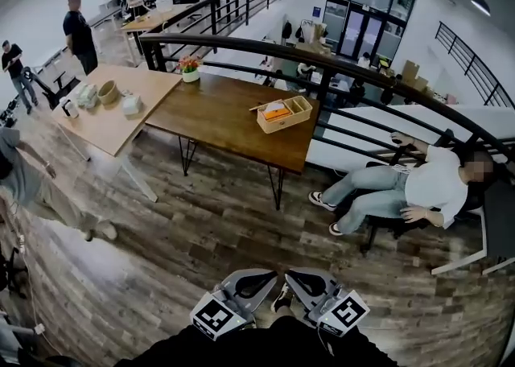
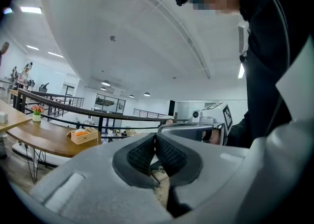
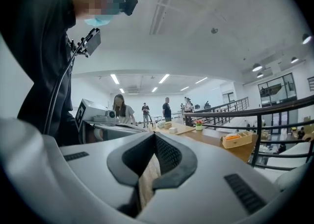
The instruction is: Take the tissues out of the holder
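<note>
Head view: left tool (image 1: 259,280) and right tool (image 1: 307,280) side by side, jaws together, above open wood floor (image 1: 201,228); tissue holder (image 1: 283,113) near desk (image 1: 217,116) edge, railing (image 1: 322,59) behind.

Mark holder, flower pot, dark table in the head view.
holder (image 1: 288,123), head view, front wall
flower pot (image 1: 190,76), head view, white pot
dark table (image 1: 217,116), head view, bare top

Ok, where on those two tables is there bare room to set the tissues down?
The dark table is bare across its left and middle, between the flower pot at its far corner and the wooden holder near its right end. The light table is free on its right half; its left end is crowded with a basket and cups.
</note>
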A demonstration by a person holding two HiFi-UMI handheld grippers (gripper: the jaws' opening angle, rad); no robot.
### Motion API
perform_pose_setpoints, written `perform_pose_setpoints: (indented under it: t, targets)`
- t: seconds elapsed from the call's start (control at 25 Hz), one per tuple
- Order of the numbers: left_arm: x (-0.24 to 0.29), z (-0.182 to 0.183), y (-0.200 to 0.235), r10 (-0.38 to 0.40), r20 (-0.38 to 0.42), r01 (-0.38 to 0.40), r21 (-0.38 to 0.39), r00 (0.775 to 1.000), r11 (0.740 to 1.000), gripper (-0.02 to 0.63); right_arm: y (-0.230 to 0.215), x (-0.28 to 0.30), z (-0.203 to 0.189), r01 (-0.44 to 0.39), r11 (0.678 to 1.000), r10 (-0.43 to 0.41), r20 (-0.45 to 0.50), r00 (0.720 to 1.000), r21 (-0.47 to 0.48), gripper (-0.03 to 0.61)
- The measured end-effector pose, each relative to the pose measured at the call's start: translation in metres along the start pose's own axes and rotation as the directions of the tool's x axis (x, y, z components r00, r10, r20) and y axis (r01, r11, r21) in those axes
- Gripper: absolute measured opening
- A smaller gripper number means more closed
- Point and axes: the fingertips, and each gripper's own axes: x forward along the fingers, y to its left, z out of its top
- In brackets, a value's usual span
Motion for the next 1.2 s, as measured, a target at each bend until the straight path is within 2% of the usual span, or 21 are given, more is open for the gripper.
perform_pose_setpoints:
  t: [0.16,0.32,0.6,0.92,1.08,1.2]
  targets:
    - [0.039,0.007,0.026,0.027,-0.004,-0.026,0.014,1.0,1.0,0.009,-0.045,0.009,0.008,-0.033,0.999,0.033,0.007,0.999,-0.017,0.005]
    - [0.08,0.021,0.051,0.061,0.004,-0.061,-0.003,0.998,0.998,0.009,-0.094,0.013,0.02,-0.061,0.998,0.061,0.02,0.998,-0.018,0.005]
    - [0.148,0.036,0.085,0.112,0.001,-0.112,-0.006,0.994,0.994,0.01,-0.173,0.014,0.03,-0.075,0.997,0.076,0.043,0.996,-0.006,0.005]
    - [0.198,0.048,0.122,0.191,0.023,-0.19,-0.022,0.981,0.981,0.011,-0.232,0.02,0.033,-0.122,0.992,0.123,0.035,0.992,-0.032,0.005]
    - [0.211,0.046,0.136,0.197,0.009,-0.197,0.007,0.98,0.98,0.011,-0.25,0.031,0.032,-0.131,0.991,0.132,0.036,0.991,-0.03,0.005]
    - [0.22,0.043,0.151,0.199,0.014,-0.199,-0.012,0.98,0.98,0.011,-0.262,0.042,0.031,-0.137,0.99,0.137,0.033,0.99,-0.022,0.005]
